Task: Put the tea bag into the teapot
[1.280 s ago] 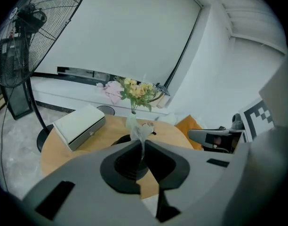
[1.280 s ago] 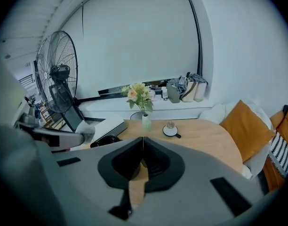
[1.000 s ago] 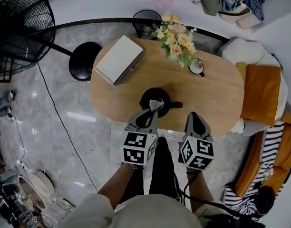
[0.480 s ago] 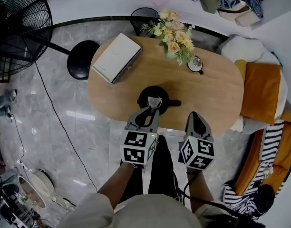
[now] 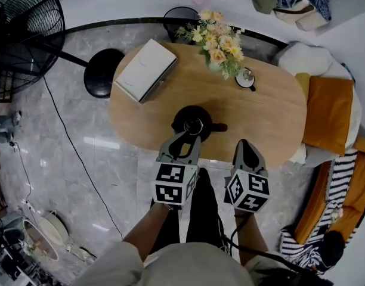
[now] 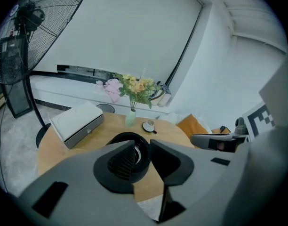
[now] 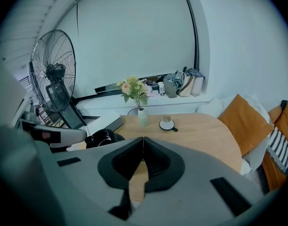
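A black teapot (image 5: pixel 194 123) stands on the round wooden table (image 5: pixel 266 118) near its front edge, spout or handle pointing right. A pale patch (image 5: pixel 194 126) shows in its mouth; I cannot tell whether this is the tea bag. My left gripper (image 5: pixel 191 137) hovers just over the pot's near side, open, nothing between its jaws. In the left gripper view the teapot (image 6: pixel 127 137) fills the gap of that gripper (image 6: pixel 143 143). My right gripper (image 5: pixel 243 143) hangs shut and empty at the table's front edge, right of the pot. The right gripper view shows its jaws (image 7: pixel 143 147) touching, the teapot (image 7: pixel 102 138) at left.
A white box (image 5: pixel 145 70) lies on the table's far left. A vase of flowers (image 5: pixel 219 45) and a cup on a saucer (image 5: pixel 246 79) stand at the back. A black stool (image 5: pixel 105 73), a fan (image 5: pixel 21 34) and an orange cushion (image 5: pixel 328 118) surround the table.
The pale tea bag held at the left gripper's tips over the teapot is gone from them, and the left jaws have opened. The right gripper has stayed put.
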A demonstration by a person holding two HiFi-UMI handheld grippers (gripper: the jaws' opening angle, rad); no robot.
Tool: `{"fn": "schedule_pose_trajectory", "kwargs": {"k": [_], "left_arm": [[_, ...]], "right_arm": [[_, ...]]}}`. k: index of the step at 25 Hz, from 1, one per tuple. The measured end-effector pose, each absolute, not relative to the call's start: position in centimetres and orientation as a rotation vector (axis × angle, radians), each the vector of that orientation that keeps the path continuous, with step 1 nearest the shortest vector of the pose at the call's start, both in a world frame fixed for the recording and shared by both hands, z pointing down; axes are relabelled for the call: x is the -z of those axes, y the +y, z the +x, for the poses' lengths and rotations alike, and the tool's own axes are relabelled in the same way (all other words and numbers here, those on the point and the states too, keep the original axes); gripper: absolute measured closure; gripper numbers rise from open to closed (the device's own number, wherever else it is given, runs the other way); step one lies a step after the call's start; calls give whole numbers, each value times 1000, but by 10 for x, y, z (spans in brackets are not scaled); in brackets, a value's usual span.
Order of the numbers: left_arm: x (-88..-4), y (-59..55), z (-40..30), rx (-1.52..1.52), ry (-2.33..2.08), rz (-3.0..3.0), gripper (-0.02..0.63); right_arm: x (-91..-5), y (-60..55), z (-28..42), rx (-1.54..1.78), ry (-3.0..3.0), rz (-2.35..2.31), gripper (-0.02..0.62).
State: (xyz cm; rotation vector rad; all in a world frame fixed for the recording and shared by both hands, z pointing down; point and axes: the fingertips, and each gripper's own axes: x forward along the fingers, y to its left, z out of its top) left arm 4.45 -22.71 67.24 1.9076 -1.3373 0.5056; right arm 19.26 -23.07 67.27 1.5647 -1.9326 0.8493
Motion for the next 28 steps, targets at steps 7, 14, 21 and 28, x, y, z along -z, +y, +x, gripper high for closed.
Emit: {"fn": "schedule_pose_trajectory", "kwargs": {"k": [7, 14, 21, 28], "left_arm": [[-667, -231, 37, -485, -1369, 1902, 492], [-646, -233, 29, -470, -1402, 1919, 497], [-606, -236, 21, -458, -1466, 1959, 549], [-562, -237, 6, -401, -1547, 2006, 583]], "right_arm": [[-669, -235, 189, -843, -1944, 1566, 561], [-650, -240, 185, -815, -1972, 1580, 561], [-614, -245, 183, -767, -2009, 1601, 561], [-580, -245, 180, -707, -2063, 1598, 561]]}}
